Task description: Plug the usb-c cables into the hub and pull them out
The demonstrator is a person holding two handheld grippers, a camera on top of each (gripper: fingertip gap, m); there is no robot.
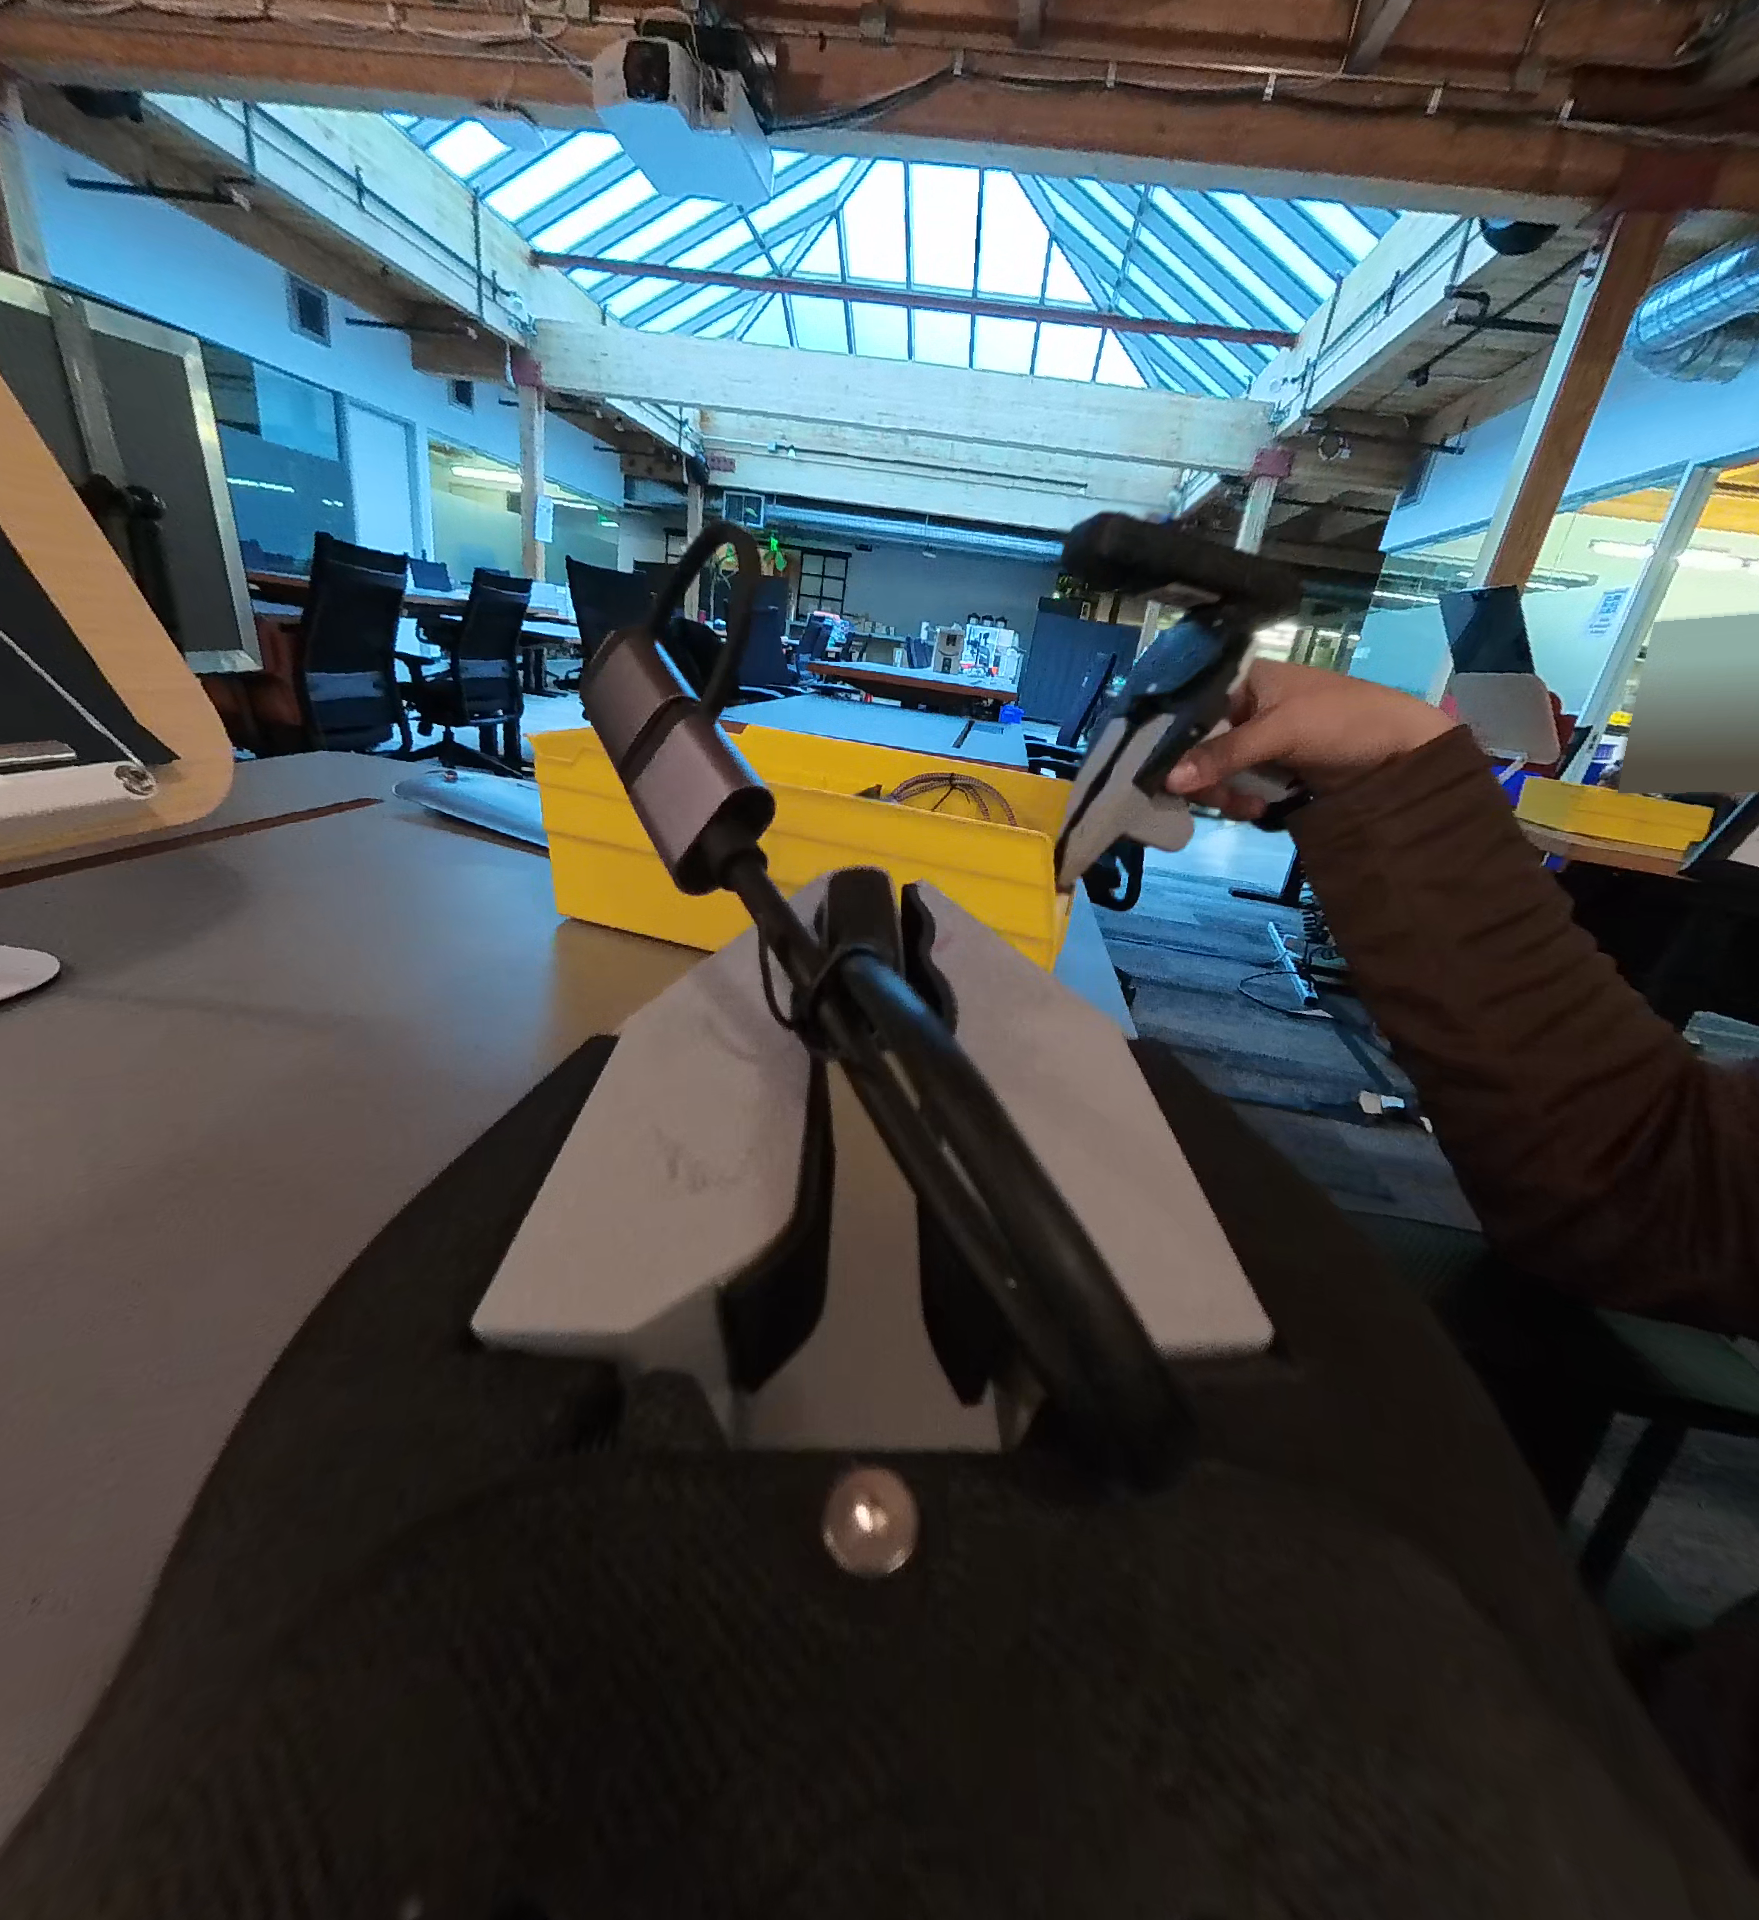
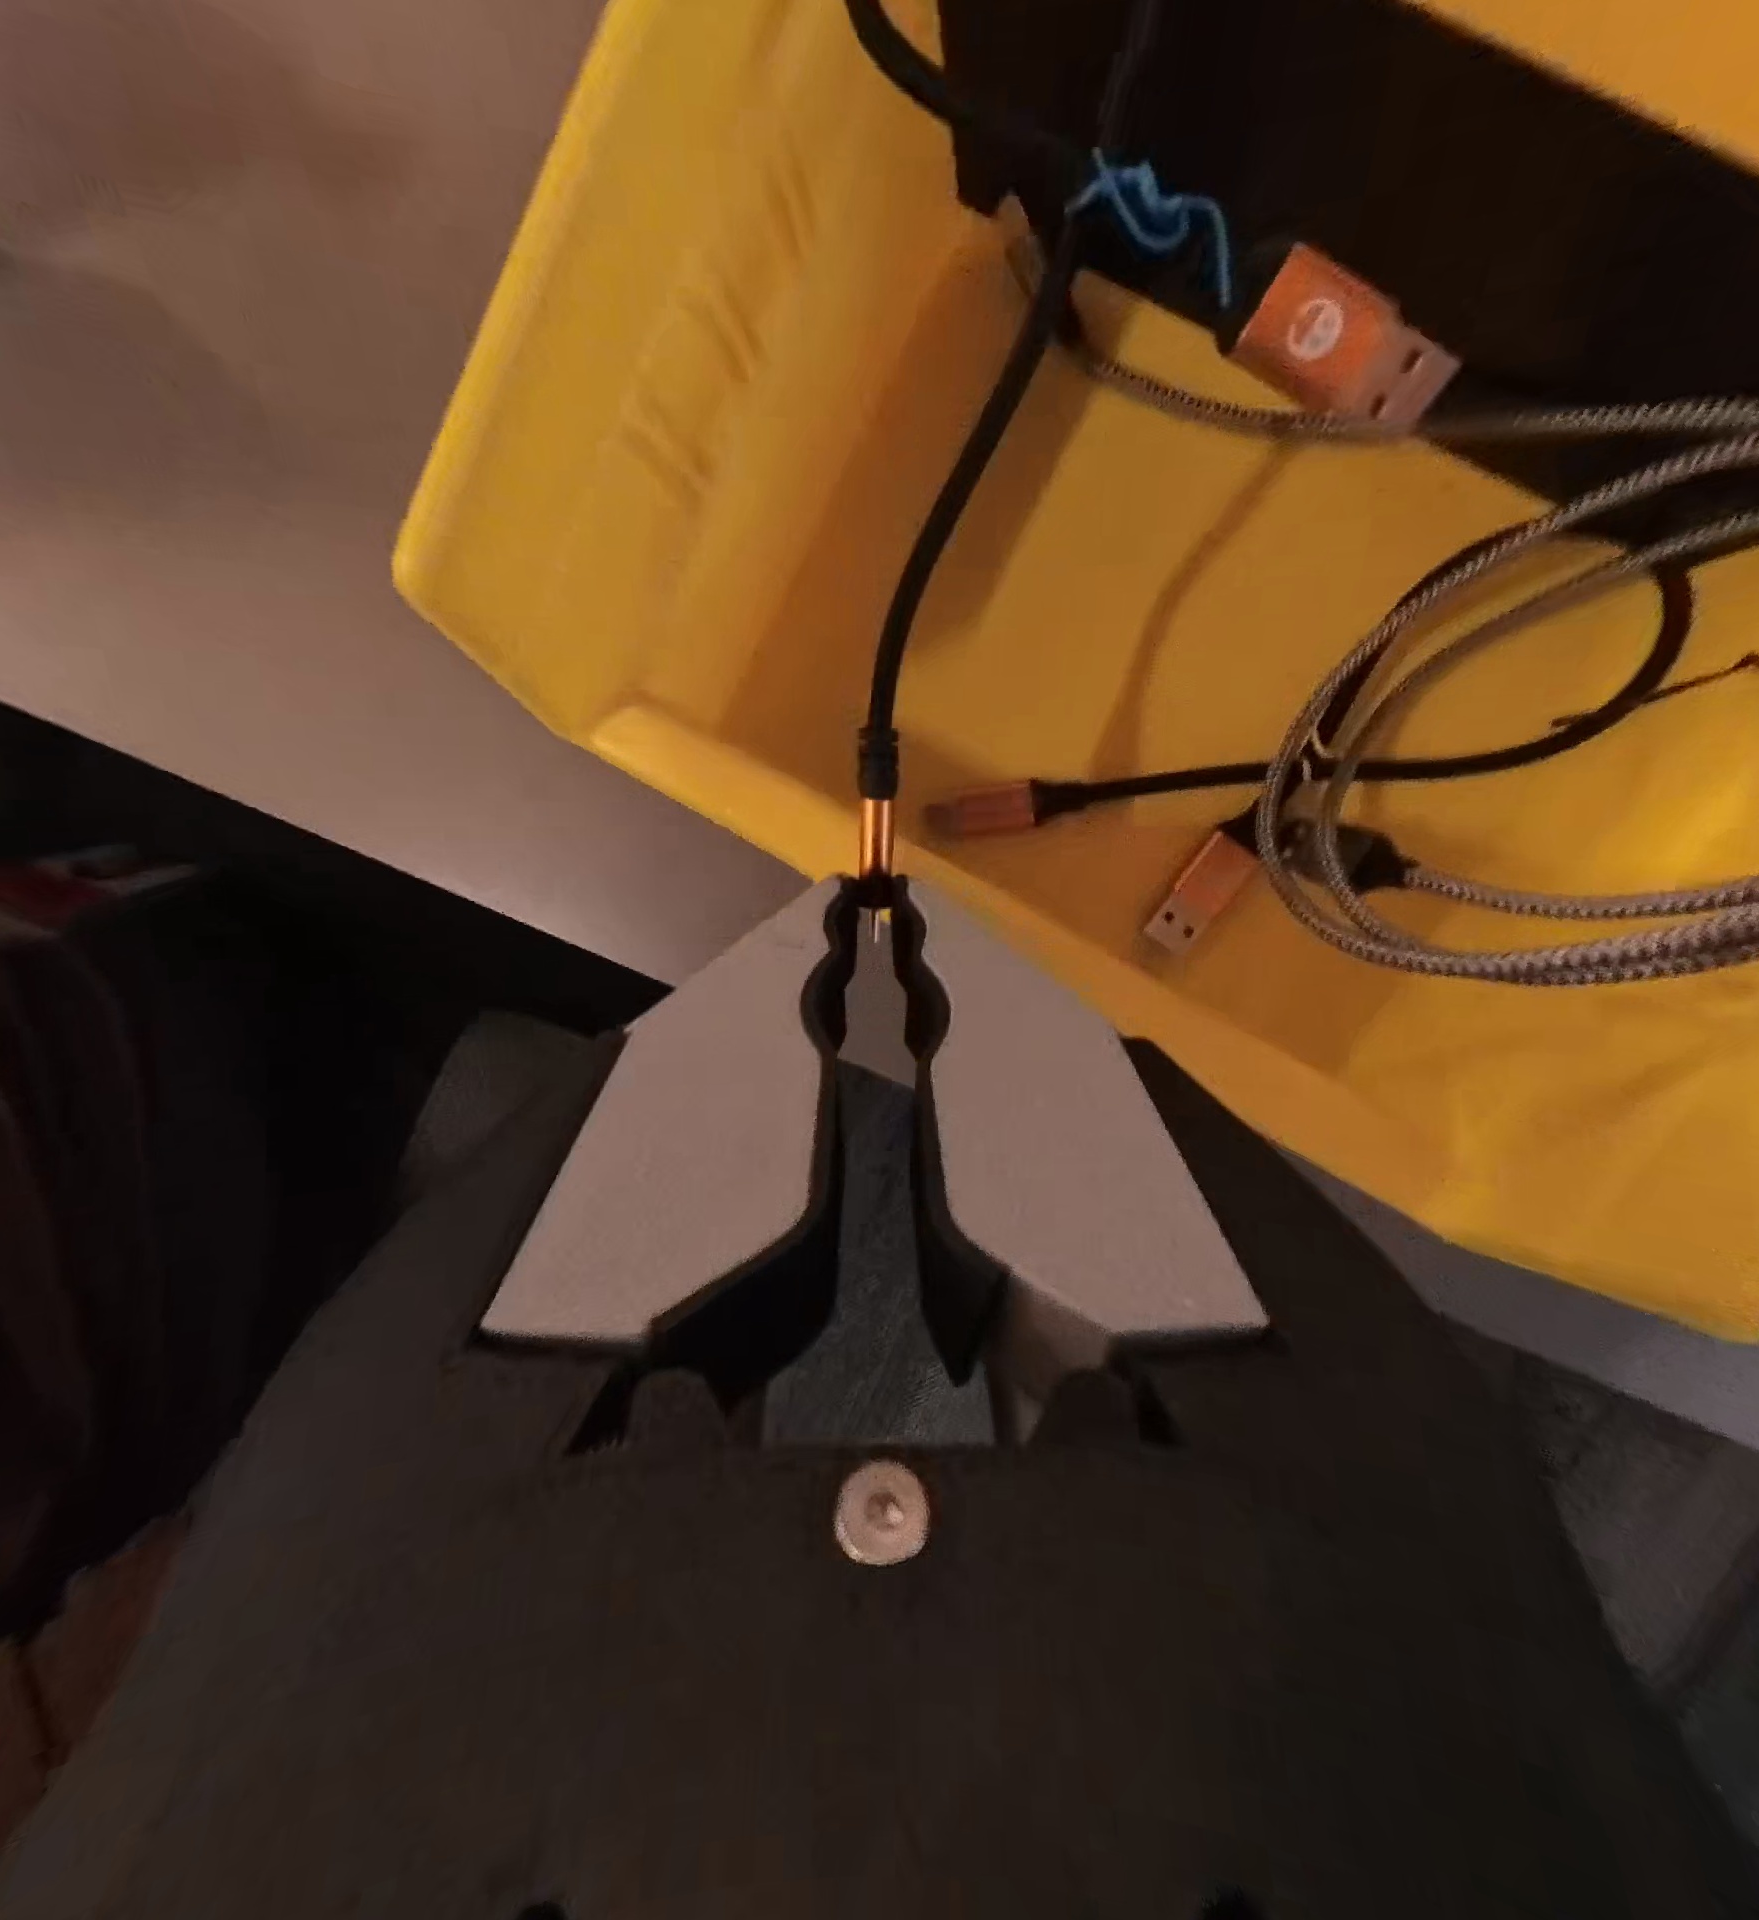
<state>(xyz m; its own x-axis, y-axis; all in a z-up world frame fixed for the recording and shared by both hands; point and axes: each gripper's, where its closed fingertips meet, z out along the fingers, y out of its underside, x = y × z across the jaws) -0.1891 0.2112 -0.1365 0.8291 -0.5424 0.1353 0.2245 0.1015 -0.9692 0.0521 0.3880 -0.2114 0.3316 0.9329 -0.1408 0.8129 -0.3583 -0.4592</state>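
In the left wrist view my left gripper (image 1: 867, 914) is shut on the black lead (image 1: 958, 1122) of a grey USB hub (image 1: 667, 748). The hub sticks up and to the left, above the fingertips. A black cable loop (image 1: 693, 582) curls from the hub's far end. My right gripper (image 1: 1114, 790), held by a hand, hovers over the yellow bin (image 1: 646, 831). In the right wrist view the right gripper (image 2: 875, 904) is shut on the tip of a copper-sleeved plug (image 2: 876, 831). Its black cable (image 2: 942, 499) runs up into the yellow bin (image 2: 709, 364).
The bin holds coiled grey braided cables (image 2: 1529, 582), a large copper USB-A plug (image 2: 1342, 332) and two smaller copper plugs (image 2: 1197, 894). The bin sits on a grey desk (image 1: 231, 1039). A wood-edged stand (image 1: 75, 582) is at the left; a brown sleeve (image 1: 1529, 987) at the right. One gripper's finger ends stand about 30 cm off the other's.
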